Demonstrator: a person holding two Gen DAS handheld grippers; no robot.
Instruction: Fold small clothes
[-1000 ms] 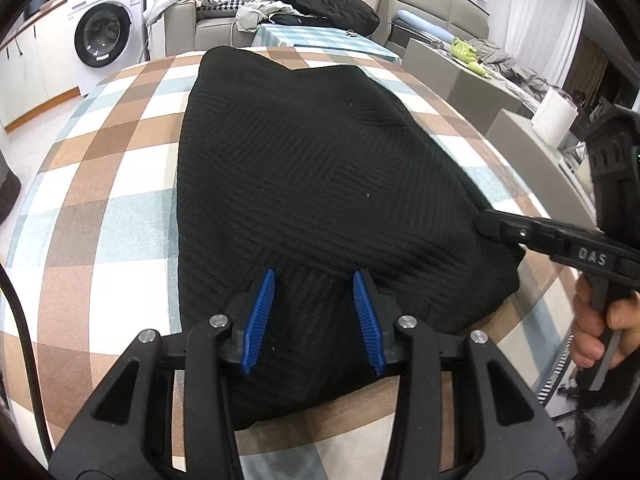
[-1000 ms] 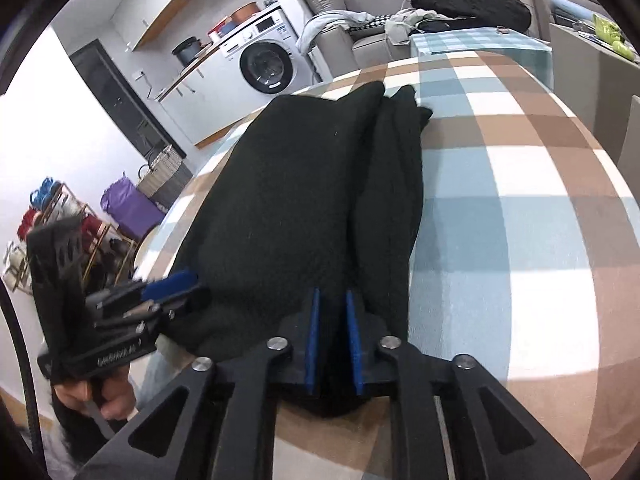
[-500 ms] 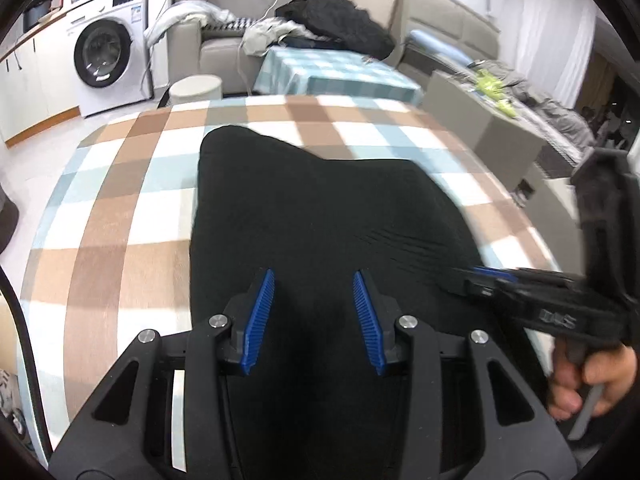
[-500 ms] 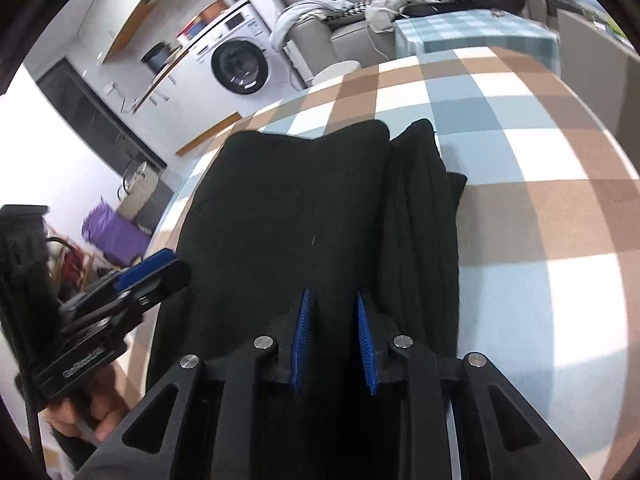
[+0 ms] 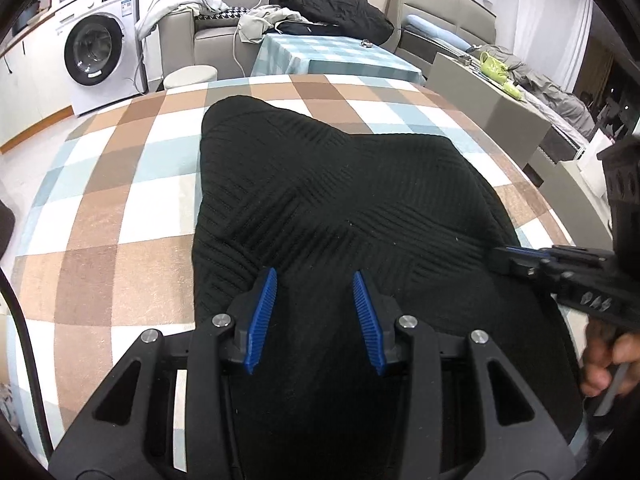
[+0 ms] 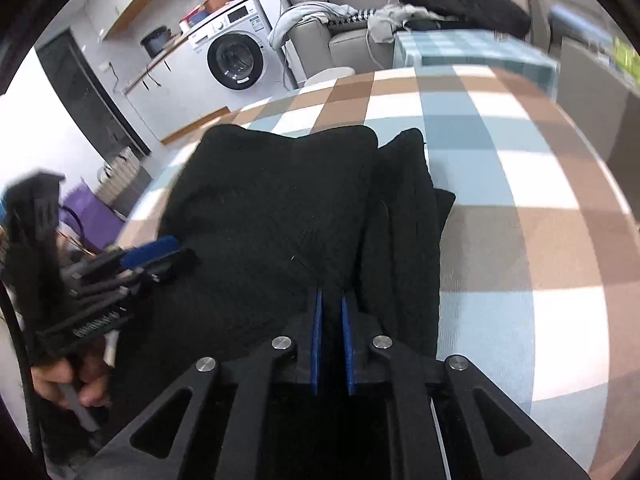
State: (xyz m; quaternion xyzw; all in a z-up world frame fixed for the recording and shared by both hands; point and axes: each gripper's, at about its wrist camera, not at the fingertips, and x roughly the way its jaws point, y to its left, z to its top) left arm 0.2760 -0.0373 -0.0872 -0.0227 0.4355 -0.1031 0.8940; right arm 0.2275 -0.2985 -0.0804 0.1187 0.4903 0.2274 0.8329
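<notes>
This black knit garment lies on the checked counter, soft and floppy, best taken by its near hem. My left tongs stand half open over it; my right tongs have just narrowed onto fabric. Only the right view shows the folded strip along its right edge

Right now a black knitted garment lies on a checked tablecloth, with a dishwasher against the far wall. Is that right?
Not quite: the machine against the far wall is a front-loading washing machine with a round door, clear in the left wrist view. The black knitted garment does lie on the checked tablecloth.
</notes>
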